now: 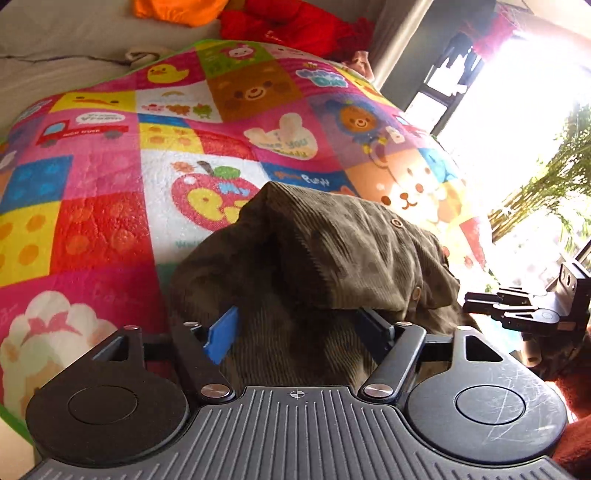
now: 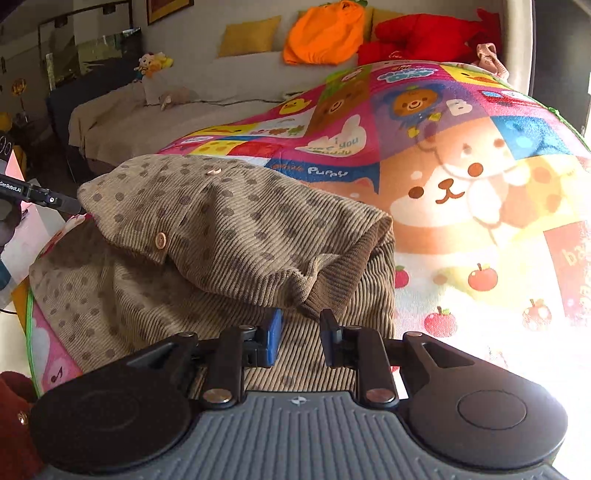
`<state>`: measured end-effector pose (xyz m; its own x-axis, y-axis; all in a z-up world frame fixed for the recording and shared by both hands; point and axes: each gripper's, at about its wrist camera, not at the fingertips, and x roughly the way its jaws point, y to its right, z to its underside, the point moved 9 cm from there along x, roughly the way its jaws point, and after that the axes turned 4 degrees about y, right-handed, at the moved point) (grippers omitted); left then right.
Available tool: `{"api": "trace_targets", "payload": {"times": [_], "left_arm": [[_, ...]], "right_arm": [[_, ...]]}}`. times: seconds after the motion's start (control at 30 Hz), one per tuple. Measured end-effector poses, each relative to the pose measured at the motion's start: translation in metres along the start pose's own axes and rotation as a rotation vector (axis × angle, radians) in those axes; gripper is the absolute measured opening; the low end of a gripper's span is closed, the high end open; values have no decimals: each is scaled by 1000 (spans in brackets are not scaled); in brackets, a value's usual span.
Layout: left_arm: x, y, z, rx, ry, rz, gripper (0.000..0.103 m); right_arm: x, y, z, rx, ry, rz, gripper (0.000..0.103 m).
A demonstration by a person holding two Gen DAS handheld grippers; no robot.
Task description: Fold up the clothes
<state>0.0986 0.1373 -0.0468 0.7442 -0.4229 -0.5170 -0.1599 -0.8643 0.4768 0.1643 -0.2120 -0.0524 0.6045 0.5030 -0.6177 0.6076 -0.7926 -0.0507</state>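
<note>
A brown corduroy garment with dark dots and small buttons (image 1: pixel 325 254) lies bunched on a colourful cartoon blanket (image 1: pixel 110 177). My left gripper (image 1: pixel 299 325) is open, its blue fingers wide apart, with the cloth lying between and over them. In the right wrist view the same garment (image 2: pixel 207 229) has its upper layer folded over. My right gripper (image 2: pixel 299 332) is open with a narrow gap, its fingers at the garment's folded near edge. The right gripper also shows at the right edge of the left wrist view (image 1: pixel 517 314), beside the garment.
The blanket (image 2: pixel 443 155) covers a bed. An orange cushion (image 2: pixel 325 33) and a red plush (image 2: pixel 417 33) lie at the far end. A grey sofa or bed (image 2: pixel 147 118) with yellow pillows stands at the left. A bright window (image 1: pixel 517 129) is to the right.
</note>
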Motion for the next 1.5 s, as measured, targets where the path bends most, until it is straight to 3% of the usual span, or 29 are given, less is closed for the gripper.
{"api": "trace_targets", "payload": {"times": [0.07, 0.1, 0.13, 0.27, 0.4, 0.43, 0.47, 0.5, 0.57, 0.63, 0.67, 0.87, 1.0, 1.1, 1.13, 1.23, 1.33, 1.43, 1.5], "left_arm": [[-7, 3, -5, -49, 45, 64, 95], [-5, 4, -9, -77, 63, 81, 96], [0, 4, -14, -111, 74, 92, 96], [40, 0, -24, -235, 53, 108, 98], [91, -4, -22, -353, -22, 130, 97], [99, -6, -23, -374, -25, 128, 90], [104, -5, -25, -379, -29, 120, 68], [108, -5, -27, -385, -33, 112, 57], [101, 4, -33, -333, -17, 103, 28], [81, 19, -41, -247, 15, 103, 21], [66, 29, -44, -210, 37, 117, 20], [1, 59, -20, -134, 75, 163, 20], [8, 45, 24, -136, 8, 107, 21], [20, 25, 51, -114, -66, -2, 32], [19, 21, 54, -94, -72, -28, 41], [-5, 26, 35, -37, -6, -25, 52], [-27, 44, 1, -23, 98, 32, 69], [-20, 71, -23, -10, 155, 121, 77], [3, 87, -28, -13, 153, 182, 82]], "right_arm": [[-15, 5, 0, 63, 30, -35, 42], [-22, 7, -1, 101, 52, -56, 57], [-29, 10, -4, 145, 83, -76, 65], [-22, 29, -21, 339, 162, -113, 76], [28, 46, -27, 501, 166, -100, 76], [41, 49, -27, 532, 162, -102, 76], [53, 47, -27, 550, 153, -116, 76], [63, 45, -28, 564, 145, -129, 75], [74, 34, -30, 533, 118, -120, 41], [70, 24, -37, 468, 122, -95, 14], [55, 21, -43, 450, 148, -102, 13], [-26, 1, -60, 364, 254, -169, 12], [-25, -9, -25, 329, 182, -146, 12], [-6, -10, 11, 317, 93, -78, 14], [-2, -9, 19, 313, 73, -61, 19], [-2, -4, 30, 308, 61, -40, 32], [-24, 9, 15, 308, 127, -18, 41], [-40, 15, -14, 292, 212, -9, 47], [-37, 8, -36, 266, 259, -36, 52]]}}
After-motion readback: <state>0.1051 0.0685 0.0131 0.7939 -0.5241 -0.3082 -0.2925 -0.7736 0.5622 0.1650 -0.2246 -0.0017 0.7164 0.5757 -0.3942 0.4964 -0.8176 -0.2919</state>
